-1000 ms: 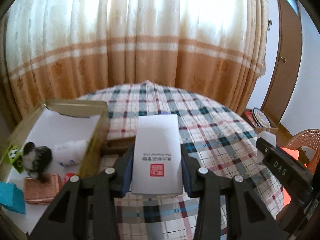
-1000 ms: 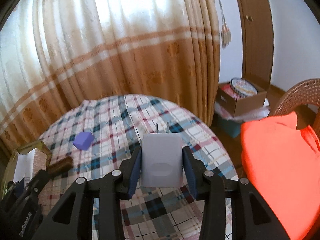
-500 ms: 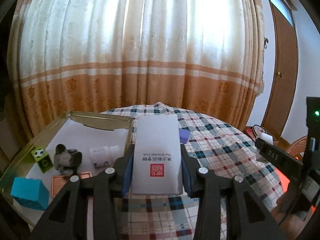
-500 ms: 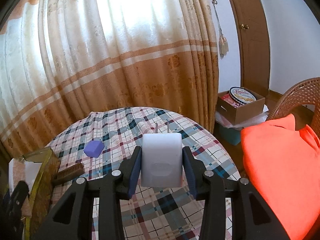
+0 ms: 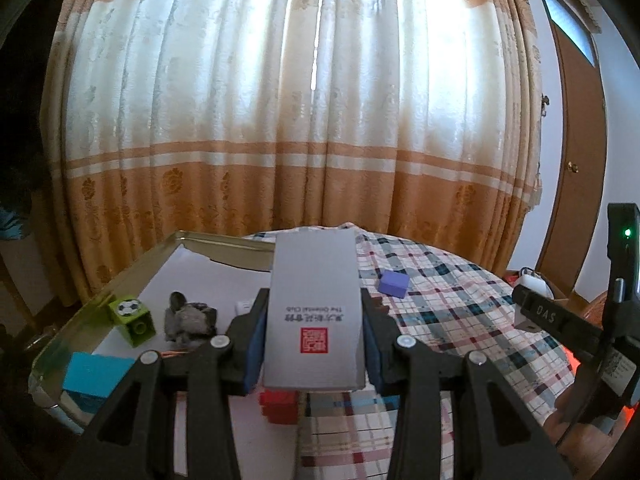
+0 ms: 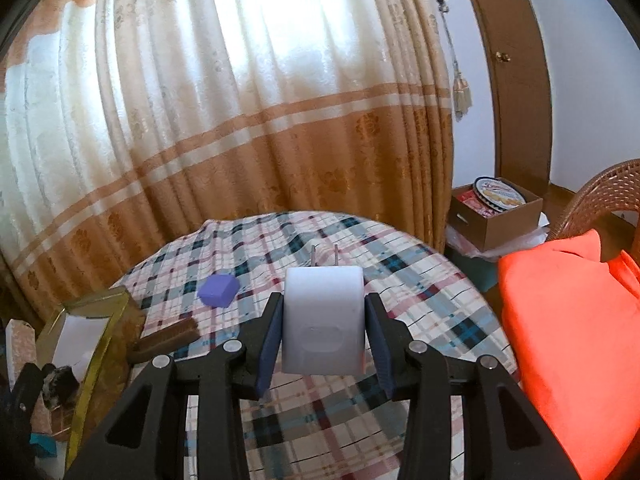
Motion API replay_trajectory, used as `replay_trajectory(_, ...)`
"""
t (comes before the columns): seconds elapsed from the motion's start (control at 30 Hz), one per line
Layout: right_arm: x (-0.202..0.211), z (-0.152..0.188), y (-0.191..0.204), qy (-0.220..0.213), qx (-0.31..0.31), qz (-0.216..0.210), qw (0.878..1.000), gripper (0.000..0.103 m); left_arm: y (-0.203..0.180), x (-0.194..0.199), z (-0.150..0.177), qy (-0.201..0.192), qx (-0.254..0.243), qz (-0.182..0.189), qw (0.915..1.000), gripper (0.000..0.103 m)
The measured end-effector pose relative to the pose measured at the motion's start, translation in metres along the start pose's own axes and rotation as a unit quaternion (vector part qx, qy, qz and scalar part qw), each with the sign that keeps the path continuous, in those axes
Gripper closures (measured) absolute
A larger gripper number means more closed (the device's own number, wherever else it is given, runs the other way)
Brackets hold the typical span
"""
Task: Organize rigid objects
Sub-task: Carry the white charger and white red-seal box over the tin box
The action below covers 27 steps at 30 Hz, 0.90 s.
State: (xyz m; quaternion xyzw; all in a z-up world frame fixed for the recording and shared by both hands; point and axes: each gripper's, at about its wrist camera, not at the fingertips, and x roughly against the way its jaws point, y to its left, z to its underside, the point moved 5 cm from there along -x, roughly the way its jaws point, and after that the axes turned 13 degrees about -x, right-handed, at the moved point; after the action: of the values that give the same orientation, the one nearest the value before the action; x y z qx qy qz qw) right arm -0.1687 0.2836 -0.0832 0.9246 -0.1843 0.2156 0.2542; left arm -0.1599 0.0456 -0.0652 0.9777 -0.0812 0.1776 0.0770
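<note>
- The tray (image 5: 120, 280), gold-rimmed with a white liner, is sitting at the left of the plaid table (image 5: 460, 300), and more of its inside is showing than a second ago, because the left camera is now riding higher and looking more level.
- Inside the tray, from left to right, are lying a teal block (image 5: 94, 376), a green cube (image 5: 132, 318) with a football print, and a dark furry toy (image 5: 190, 320); a white item behind the left finger is now mostly hidden.
- The left gripper (image 5: 314, 344) is clamping a white box (image 5: 314, 312) with a red seal between its blue pads, as it was a second ago, and the box is being held above the tray's right edge, its far end reaching over the rim.
- A red block (image 5: 280, 404) is now showing just under the box's near end; it was hidden earlier.
- A purple cube (image 5: 394, 282) is resting on the cloth to the right of the box, well apart from the tray; a second ago the left view was not showing it.
- In the right view a brown bar (image 6: 166, 342) is lying on the cloth just beside the tray's corner (image 6: 100, 304).
- The right gripper (image 6: 324, 340) is squeezing a white charger (image 6: 324, 320), prongs pointing away, clear of the table as before; the curtain (image 6: 240, 100) is now filling more of the frame.
- An orange cloth (image 6: 568, 320) is lying at the far right, with a wicker chair (image 6: 600, 188) behind it.
</note>
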Motion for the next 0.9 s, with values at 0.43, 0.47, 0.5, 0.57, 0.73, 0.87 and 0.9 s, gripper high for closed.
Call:
replay_trajectory(0.43, 0.000, 0.023, 0.037, 0.025, 0.012, -0.035, 0.999, 0.060, 0.048, -0.003, 0.006, 0.002, 0.028, -0.051, 0.9983, 0.063)
replay_trajectory(0.47, 0.001, 0.025, 0.041, 0.023, 0.015, -0.037, 0.999, 0.060, 0.052, -0.004, 0.007, 0.003, 0.030, -0.053, 0.9981, 0.063)
replay_trajectory(0.5, 0.002, 0.026, 0.044, 0.024, 0.017, -0.040, 0.999, 0.060, 0.056, -0.005, 0.008, 0.006, 0.033, -0.057, 0.9978, 0.063)
replay_trajectory(0.57, 0.001, 0.031, 0.053, 0.031, 0.024, -0.046, 0.998, 0.060, 0.064, -0.006, 0.009, 0.008, 0.038, -0.063, 0.9972, 0.063)
replay_trajectory(0.73, 0.003, 0.036, 0.072, 0.030, 0.037, -0.063, 0.997, 0.060, 0.079, -0.009, 0.010, 0.014, 0.042, -0.074, 0.9963, 0.063)
replay_trajectory(0.87, 0.000, 0.043, 0.087, 0.042, 0.042, -0.077, 0.995, 0.060, 0.088, -0.016, 0.011, 0.023, 0.045, -0.080, 0.9955, 0.063)
replay_trajectory(0.9, 0.001, 0.044, 0.092, 0.042, 0.044, -0.079, 0.995, 0.060, 0.091, -0.018, 0.010, 0.024, 0.046, -0.082, 0.9953, 0.063)
